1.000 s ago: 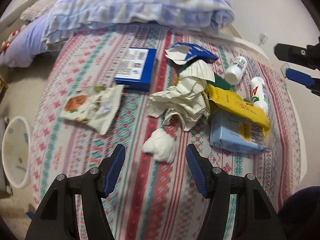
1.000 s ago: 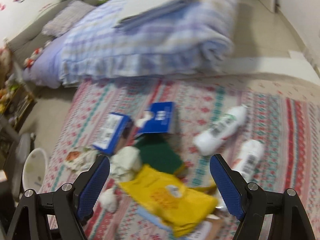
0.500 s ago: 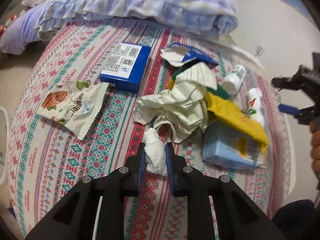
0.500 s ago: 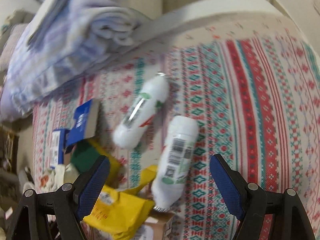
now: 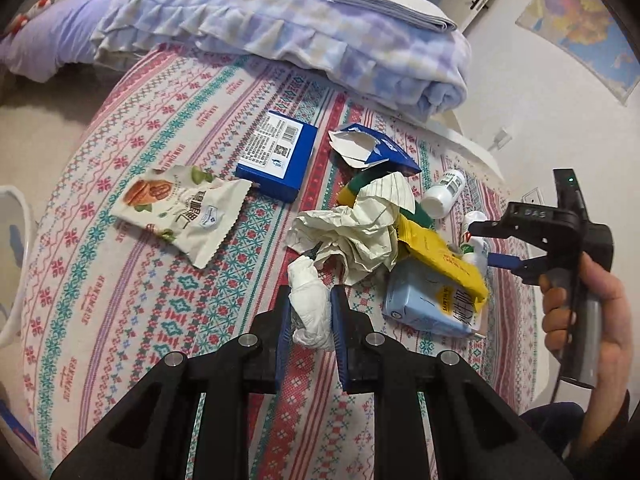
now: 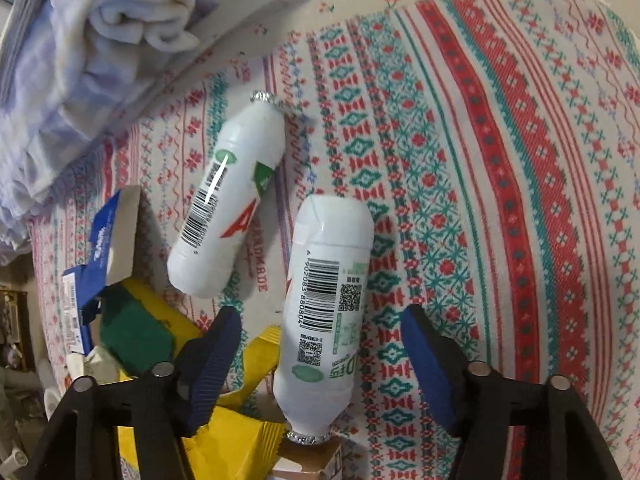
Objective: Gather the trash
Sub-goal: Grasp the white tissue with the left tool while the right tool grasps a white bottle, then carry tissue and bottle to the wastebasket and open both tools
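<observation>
My left gripper point(image 5: 308, 312) is shut on a white crumpled tissue point(image 5: 310, 304) just above the patterned bedspread point(image 5: 120, 280). Beyond it lie crumpled paper point(image 5: 352, 228), a yellow packet point(image 5: 440, 260), a light blue carton point(image 5: 432, 304), a blue box point(image 5: 276, 156), a torn blue box point(image 5: 372, 148) and a snack wrapper point(image 5: 180, 208). My right gripper point(image 6: 320, 352) is open, its fingers either side of a white bottle point(image 6: 328, 300) lying on the bed. A second white bottle point(image 6: 232, 200) lies to its left. The right gripper also shows in the left wrist view point(image 5: 492, 244).
A folded blue checked blanket point(image 5: 300, 28) lies at the bed's far end. A white bin point(image 5: 12, 260) stands on the floor left of the bed. The wall point(image 5: 540, 92) is to the right.
My left gripper closed on the tissue and lifted it a little. My right gripper swung down over the two bottles and now straddles the nearer one.
</observation>
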A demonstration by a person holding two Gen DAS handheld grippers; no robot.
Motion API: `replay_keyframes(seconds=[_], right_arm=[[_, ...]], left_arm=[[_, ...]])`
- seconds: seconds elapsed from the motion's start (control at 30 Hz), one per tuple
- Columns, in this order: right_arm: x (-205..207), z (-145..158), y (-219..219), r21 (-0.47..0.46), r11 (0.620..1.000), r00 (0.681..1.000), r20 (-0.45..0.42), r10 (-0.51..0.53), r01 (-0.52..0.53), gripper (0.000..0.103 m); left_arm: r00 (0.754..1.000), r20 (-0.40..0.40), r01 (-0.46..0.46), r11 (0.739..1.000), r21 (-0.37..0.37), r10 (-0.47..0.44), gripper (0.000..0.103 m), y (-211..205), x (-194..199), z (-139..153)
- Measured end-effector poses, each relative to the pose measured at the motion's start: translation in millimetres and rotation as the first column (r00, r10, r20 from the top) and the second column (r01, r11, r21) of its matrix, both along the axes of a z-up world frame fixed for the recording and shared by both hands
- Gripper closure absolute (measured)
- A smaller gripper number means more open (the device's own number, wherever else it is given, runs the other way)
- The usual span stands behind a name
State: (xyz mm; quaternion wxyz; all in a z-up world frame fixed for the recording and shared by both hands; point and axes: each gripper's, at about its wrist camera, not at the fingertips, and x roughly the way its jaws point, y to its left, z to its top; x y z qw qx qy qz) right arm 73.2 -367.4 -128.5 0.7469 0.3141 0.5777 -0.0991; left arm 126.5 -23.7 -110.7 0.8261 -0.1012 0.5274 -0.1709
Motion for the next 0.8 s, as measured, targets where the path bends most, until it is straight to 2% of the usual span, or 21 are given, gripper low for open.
replay_keyframes(seconds=[0.17, 0.23, 0.3, 0.33, 0.37, 0.47, 0.67, 0.8], right_arm=[[3.1, -5.9, 7.9, -0.024, 1.0, 1.0, -0.016, 0.012, -0.012, 0.045], [6.9, -10.9, 13.7, -0.028, 0.999, 0.999, -0.028, 0.024, -0.025, 0.063], [5.7, -7.5, 12.9, -0.044, 0.999, 1.0, -0.008, 0.003, -0.003, 0.064], [4.3, 0.8, 13.9, -0.083, 0.997, 1.0, 0.019, -0.008, 0.01, 0.064], [1.0, 15.5, 15.6, -0.133, 0.991, 0.998, 0.066, -0.016, 0.024, 0.064], [-8.9, 54.8, 30.4, -0.143, 0.99, 0.976, 0.214, 0.03, 0.001, 0.064], [-21.0, 77.3, 59.1, -0.154, 0.986, 0.935, 0.337, 0.112, -0.063, 0.064], [-20.5, 89.6, 86.2, -0.211, 0.969, 0.907, 0.369, 0.203, -0.13, 0.064]], left_arm=[[1.0, 0.005, 0.001, 1.0, 0.002, -0.001, 0.083, 6.3, -3.5, 2.9], [1.0, 0.001, -0.005, 1.0, -0.008, 0.005, 0.083, 11.2, -4.4, 4.3], [1.0, 0.004, -0.008, 1.0, -0.023, 0.008, 0.083, 16.3, -6.1, 7.7], [1.0, 0.013, -0.008, 1.0, -0.023, 0.009, 0.083, 18.1, -6.7, 10.3], [1.0, 0.019, -0.009, 1.0, -0.021, 0.01, 0.083, 19.1, -6.8, 11.3], [1.0, 0.021, -0.017, 0.999, -0.033, 0.018, 0.083, 23.9, -6.6, 13.9], [0.999, 0.034, -0.039, 0.998, -0.055, 0.041, 0.083, 38.6, -6.9, 26.3], [0.995, 0.066, -0.074, 0.995, -0.068, 0.079, 0.083, 57.5, -8.9, 43.2]])
